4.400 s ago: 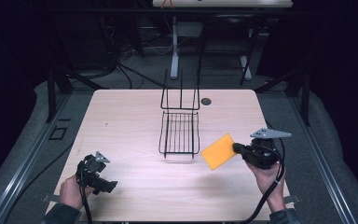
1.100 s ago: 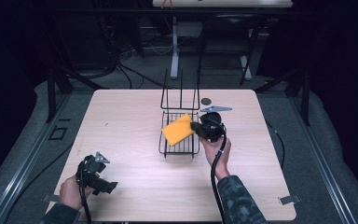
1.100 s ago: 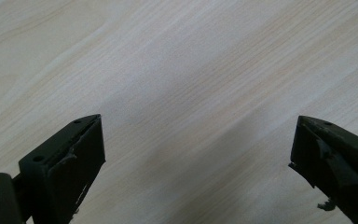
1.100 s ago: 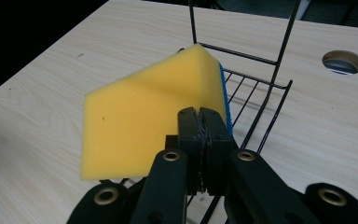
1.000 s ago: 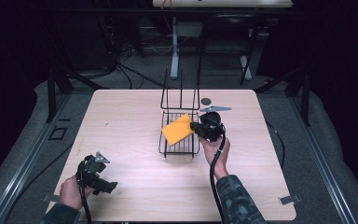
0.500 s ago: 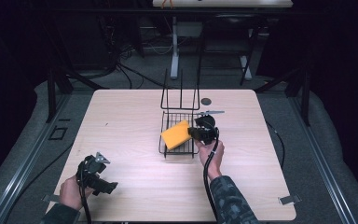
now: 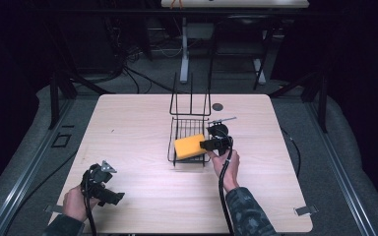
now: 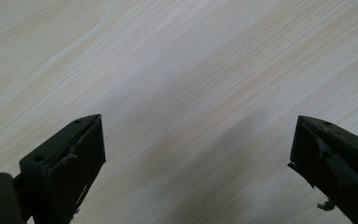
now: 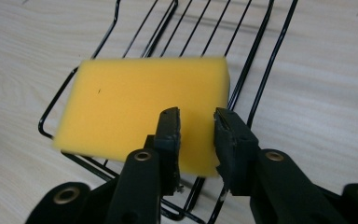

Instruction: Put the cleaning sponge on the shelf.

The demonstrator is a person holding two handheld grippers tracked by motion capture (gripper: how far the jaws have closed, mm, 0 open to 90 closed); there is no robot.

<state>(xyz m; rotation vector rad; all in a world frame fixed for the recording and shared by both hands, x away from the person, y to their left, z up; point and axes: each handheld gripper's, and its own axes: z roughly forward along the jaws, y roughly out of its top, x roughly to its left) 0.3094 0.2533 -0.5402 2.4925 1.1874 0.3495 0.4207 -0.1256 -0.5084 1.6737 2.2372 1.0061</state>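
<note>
The right claw [image 7: 207, 145] is standing at the wire rack's [image 7: 177, 129] four o'clock edge near the bench [image 7: 128, 128] centre, its jaws having just been opening, now slightly parted over the yellow sponge [image 7: 190, 146], which is lying tilted in the rack. The left claw [image 7: 109, 192] is resting wide open at the bench's seven o'clock corner, holding nothing
</note>
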